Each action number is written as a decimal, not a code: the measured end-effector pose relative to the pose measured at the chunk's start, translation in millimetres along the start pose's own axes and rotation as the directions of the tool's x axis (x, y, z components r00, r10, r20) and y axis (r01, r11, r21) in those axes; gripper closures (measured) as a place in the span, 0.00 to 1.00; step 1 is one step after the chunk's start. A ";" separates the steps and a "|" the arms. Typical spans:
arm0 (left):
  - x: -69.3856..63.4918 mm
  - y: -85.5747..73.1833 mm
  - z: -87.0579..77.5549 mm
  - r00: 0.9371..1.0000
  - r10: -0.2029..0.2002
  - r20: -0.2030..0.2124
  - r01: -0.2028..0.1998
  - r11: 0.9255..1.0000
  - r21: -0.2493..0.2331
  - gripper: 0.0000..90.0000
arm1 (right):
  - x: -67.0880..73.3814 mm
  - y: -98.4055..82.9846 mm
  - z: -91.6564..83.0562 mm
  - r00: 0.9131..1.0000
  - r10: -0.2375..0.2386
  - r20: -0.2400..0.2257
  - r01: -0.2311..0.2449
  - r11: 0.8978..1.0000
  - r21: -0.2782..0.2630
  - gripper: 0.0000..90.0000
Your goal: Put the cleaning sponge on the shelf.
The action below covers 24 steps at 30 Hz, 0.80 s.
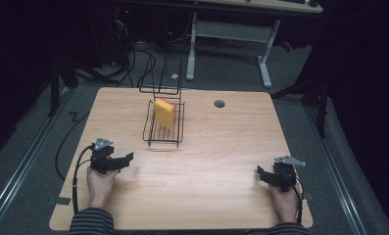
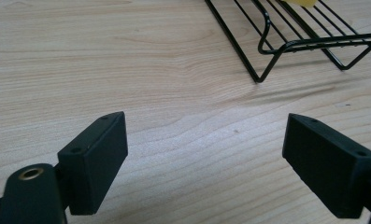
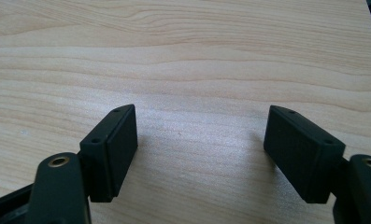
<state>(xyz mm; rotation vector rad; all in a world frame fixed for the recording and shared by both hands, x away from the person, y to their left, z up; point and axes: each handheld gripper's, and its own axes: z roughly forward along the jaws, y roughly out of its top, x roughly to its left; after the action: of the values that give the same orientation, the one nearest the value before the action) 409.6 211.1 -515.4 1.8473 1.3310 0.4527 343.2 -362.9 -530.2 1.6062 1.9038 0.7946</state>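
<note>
Both tools, left tool (image 1: 128,157) and right tool (image 1: 260,171), rest released on the bench (image 1: 221,142), well short of the wire rack (image 1: 163,128) holding a yellow sponge (image 1: 164,113); reaching for the rack seems next.

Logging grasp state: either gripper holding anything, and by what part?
Nothing held. Left gripper and right gripper both stand open over bare wooden table; the yellow sponge sits in the black wire rack.

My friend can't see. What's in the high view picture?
A yellow sponge stands in a black wire rack on a wooden table. Near the front edge, a person's hands hold the left tongs and right tongs, both open and empty.
</note>
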 end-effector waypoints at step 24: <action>-0.6 -2.1 16.2 0.998 0.033 -0.046 -0.031 0.999 0.045 0.17 | 0.1 0.0 -0.1 1.000 0.002 0.000 -0.002 1.000 0.002 0.29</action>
<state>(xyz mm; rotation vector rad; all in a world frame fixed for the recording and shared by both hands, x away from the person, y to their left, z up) 419.2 204.5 -526.9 1.9070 1.3541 0.4898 343.1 -362.8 -530.1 1.6091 1.9037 0.7935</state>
